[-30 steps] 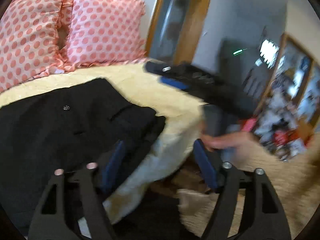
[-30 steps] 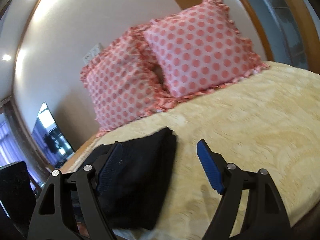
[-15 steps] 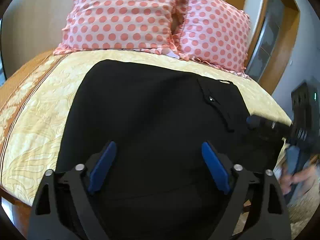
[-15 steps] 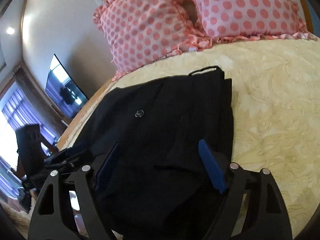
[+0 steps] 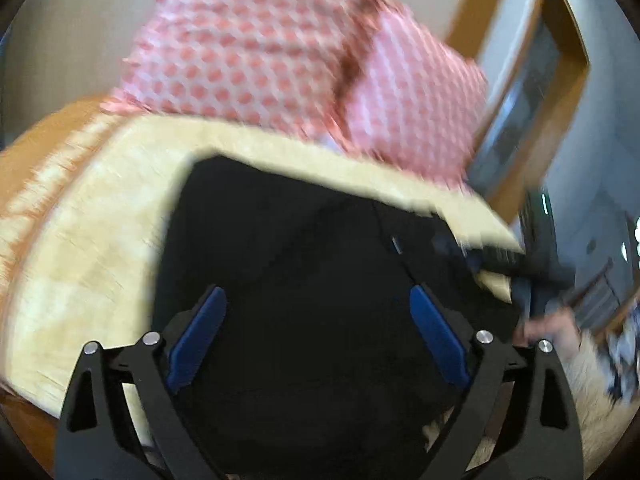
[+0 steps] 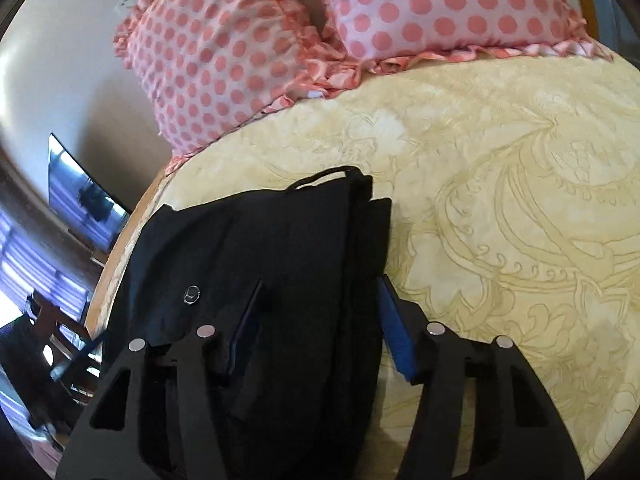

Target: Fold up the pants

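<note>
Black pants point(image 5: 288, 264) lie folded on the yellow bed cover point(image 5: 88, 240). My left gripper point(image 5: 316, 332) is open above their near part, holding nothing; the view is blurred. In the right wrist view the pants point(image 6: 280, 240) show a button and a belt loop at the far edge. My right gripper point(image 6: 320, 312) is open low over the pants' right edge, its left finger over the cloth and its right finger point(image 6: 394, 336) beside the edge. The other gripper shows dimly at the pants' right side in the left wrist view point(image 5: 508, 260).
Two pink polka-dot pillows point(image 6: 280, 40) stand at the head of the bed point(image 6: 500, 200). A wooden door frame point(image 5: 516, 112) is at the right. A TV screen point(image 6: 80, 196) hangs on the wall at the left. The bed's wooden edge point(image 6: 120, 256) runs beside the pants.
Both grippers have swung from the bed's side to over the pants and moved closer and lower. The right gripper now straddles the pants' right edge.
</note>
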### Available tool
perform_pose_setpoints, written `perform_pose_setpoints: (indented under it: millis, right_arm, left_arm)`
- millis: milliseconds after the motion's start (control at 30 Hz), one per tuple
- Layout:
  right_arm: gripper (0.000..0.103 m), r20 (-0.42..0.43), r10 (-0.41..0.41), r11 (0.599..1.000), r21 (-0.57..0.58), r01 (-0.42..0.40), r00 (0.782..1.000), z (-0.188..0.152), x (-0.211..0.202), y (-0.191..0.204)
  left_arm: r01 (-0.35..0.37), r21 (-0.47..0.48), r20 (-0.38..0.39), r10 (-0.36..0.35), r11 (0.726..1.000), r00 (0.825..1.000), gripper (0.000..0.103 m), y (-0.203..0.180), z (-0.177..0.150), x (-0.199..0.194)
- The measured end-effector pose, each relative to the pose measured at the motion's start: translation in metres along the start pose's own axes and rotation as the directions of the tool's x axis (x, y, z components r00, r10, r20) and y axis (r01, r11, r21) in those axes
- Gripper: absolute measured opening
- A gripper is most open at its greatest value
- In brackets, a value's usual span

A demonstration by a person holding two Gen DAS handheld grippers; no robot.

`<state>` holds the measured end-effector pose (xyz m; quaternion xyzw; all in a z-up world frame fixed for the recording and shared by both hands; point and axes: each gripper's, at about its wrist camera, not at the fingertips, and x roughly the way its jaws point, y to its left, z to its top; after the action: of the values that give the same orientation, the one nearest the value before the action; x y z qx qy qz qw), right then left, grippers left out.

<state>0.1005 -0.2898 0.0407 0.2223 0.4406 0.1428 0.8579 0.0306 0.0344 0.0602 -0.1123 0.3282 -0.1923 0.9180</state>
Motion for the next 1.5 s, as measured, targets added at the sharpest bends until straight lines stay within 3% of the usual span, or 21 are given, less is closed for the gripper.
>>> perform_pose_setpoints:
  millis: [67,167,233,300,333,367,400,433,633,833,933,1000,1067,1133,1233,1300,1367,1433,1500]
  right_arm:
    - [0.057,0.004,0.008,1.0,-0.002,-0.008,1.0,0.001,0.001,-0.002]
    - [0.057,0.008,0.029,0.999,0.025,-0.029,1.0,0.007,0.005,-0.006]
    - [0.057,0.01,0.036,0.999,0.018,-0.036,0.999,0.009,0.007,-0.006]
    - [0.045,0.01,0.038,0.999,-0.018,-0.038,0.999,0.008,0.007,-0.003]
    - [0.036,0.013,0.057,0.998,-0.03,-0.056,0.998,0.007,0.006,-0.003]
    - [0.03,0.014,0.094,0.995,-0.028,-0.093,0.996,0.007,0.004,-0.005]
    - [0.02,0.01,0.12,0.993,-0.022,-0.119,0.993,0.009,0.003,-0.007]
    - [0.017,0.007,0.155,0.988,-0.005,-0.155,0.988,0.011,0.001,-0.01]
    - [0.013,0.017,0.204,0.977,-0.062,-0.203,0.979,0.049,-0.004,-0.001]
    - [0.013,0.186,0.143,0.982,-0.151,-0.115,0.972,0.12,0.002,0.005]
    - [0.013,0.183,0.072,0.993,-0.11,-0.053,0.98,0.143,0.026,-0.015]
    - [0.013,0.094,0.031,0.999,-0.029,-0.029,0.995,0.148,0.055,-0.037]
    - [0.015,-0.008,-0.022,0.999,0.048,0.022,1.0,0.142,0.082,-0.055]
    - [0.025,0.003,-0.036,0.999,0.039,0.036,0.999,0.14,0.079,-0.056]
    - [0.046,0.032,-0.148,0.988,-0.033,0.149,0.988,0.137,0.057,-0.041]
    - [0.052,0.097,-0.105,0.99,-0.084,0.114,0.99,0.126,0.033,-0.024]
    - [0.065,0.126,0.017,0.989,-0.145,0.001,0.992,0.107,0.01,-0.002]
    - [0.069,0.101,0.063,0.981,-0.187,-0.044,0.993,0.091,0.005,0.014]
    - [0.069,0.028,0.05,0.977,-0.21,-0.043,0.998,0.075,0.013,0.021]
  left_arm:
    - [-0.066,-0.039,0.009,0.066,0.997,0.998,0.092,0.02,0.021,-0.004]
    - [-0.127,-0.096,-0.1,0.117,0.987,0.988,0.078,0.051,0.046,0.02]
    - [-0.114,-0.115,-0.183,0.091,0.987,0.979,0.068,0.064,0.054,0.041]
    - [-0.112,-0.124,-0.263,0.076,0.986,0.962,0.062,0.071,0.058,0.063]
    - [-0.102,-0.128,-0.304,0.059,0.987,0.951,0.051,0.075,0.058,0.076]
    - [-0.11,-0.127,-0.295,0.068,0.986,0.953,0.045,0.077,0.058,0.079]
    - [-0.119,-0.124,-0.292,0.078,0.985,0.953,0.023,0.078,0.06,0.079]
    - [-0.112,-0.132,-0.297,0.068,0.985,0.952,0.01,0.076,0.061,0.079]
    - [-0.107,-0.02,-0.195,0.101,0.994,0.976,0.008,0.045,0.095,0.065]
    - [-0.15,0.011,-0.087,0.151,0.989,0.985,0.009,0.03,0.162,0.107]
    - [-0.176,-0.028,-0.131,0.171,0.984,0.977,0.009,0.044,0.181,0.146]
    - [-0.201,-0.04,-0.208,0.189,0.979,0.96,0.009,0.054,0.182,0.178]
    - [-0.252,-0.044,-0.292,0.229,0.967,0.929,0.012,0.063,0.169,0.21]
    - [-0.283,-0.04,-0.289,0.26,0.958,0.921,0.022,0.066,0.16,0.217]
    - [-0.282,-0.032,-0.24,0.266,0.959,0.934,0.022,0.062,0.16,0.194]
    - [-0.252,-0.015,-0.183,0.245,0.968,0.952,0.022,0.053,0.157,0.168]
    - [-0.159,0.001,-0.135,0.157,0.987,0.978,0.03,0.039,0.147,0.138]
    - [-0.085,0.004,-0.135,0.084,0.996,0.987,0.048,0.027,0.133,0.122]
    - [-0.043,0.016,-0.17,0.045,0.999,0.984,0.053,0.015,0.115,0.121]
